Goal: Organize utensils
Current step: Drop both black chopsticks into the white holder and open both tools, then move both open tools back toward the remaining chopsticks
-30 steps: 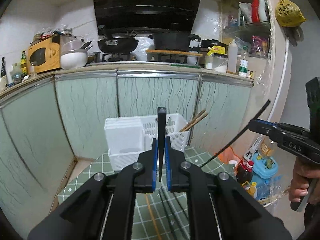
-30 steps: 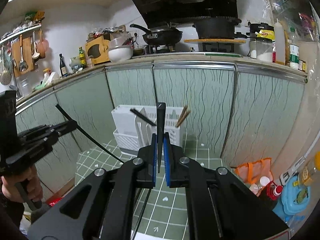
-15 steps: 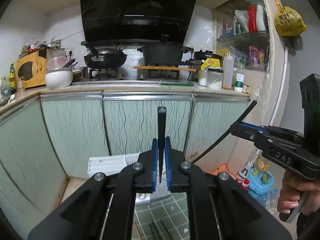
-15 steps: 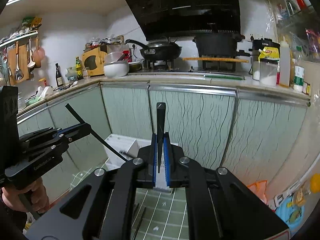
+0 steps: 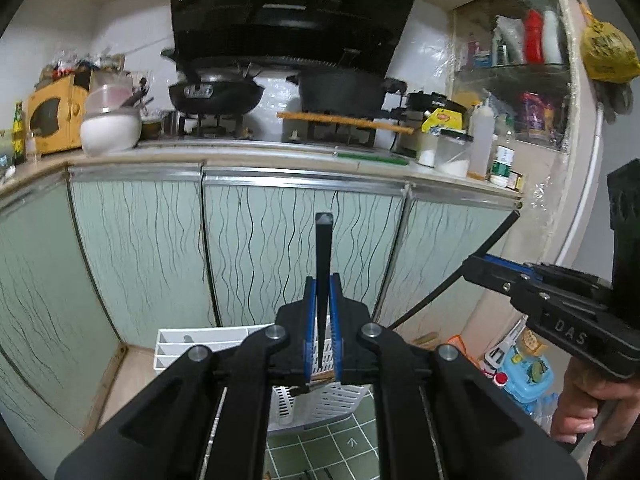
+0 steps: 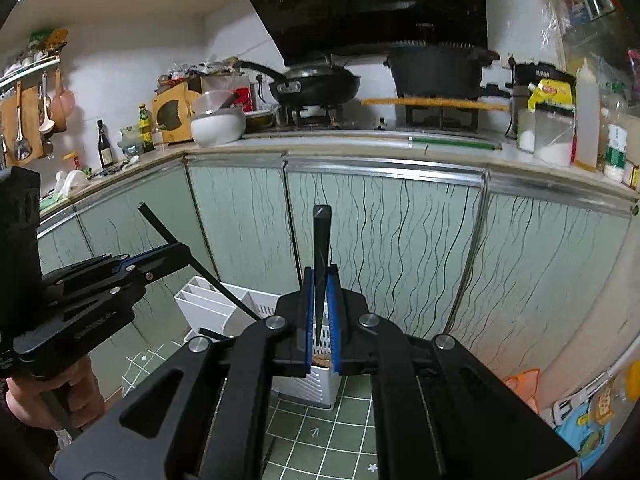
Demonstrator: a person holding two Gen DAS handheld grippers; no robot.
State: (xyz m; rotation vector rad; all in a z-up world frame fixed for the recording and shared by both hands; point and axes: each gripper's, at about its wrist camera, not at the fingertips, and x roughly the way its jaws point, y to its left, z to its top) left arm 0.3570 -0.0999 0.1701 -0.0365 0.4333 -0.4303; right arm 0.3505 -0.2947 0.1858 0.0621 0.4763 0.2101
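My left gripper (image 5: 322, 320) is shut on a black chopstick (image 5: 323, 248) that stands up between its blue pads. My right gripper (image 6: 320, 312) is shut the same way on a second black chopstick (image 6: 321, 240). Each gripper also shows in the other's view. The right gripper (image 5: 474, 264) holds its stick slanted, and so does the left gripper (image 6: 180, 254). A white utensil caddy (image 5: 200, 344) (image 6: 208, 308) with slotted compartments sits low on the green-checked table (image 6: 320, 440), partly hidden behind the fingers. Brown wooden chopsticks (image 6: 322, 360) show faintly inside it.
Pale green cabinet doors (image 5: 260, 260) stand just behind the caddy, under a counter with a wok (image 5: 216, 94), a pot (image 5: 340, 88) and jars. Bags and toys (image 5: 524, 372) lie on the floor at right. A hand (image 6: 80, 392) grips the left tool.
Both grippers have moved forward and slightly up toward the cabinets. The caddy has slid down in both views and now sits behind the fingers. Each chopstick stays clamped.
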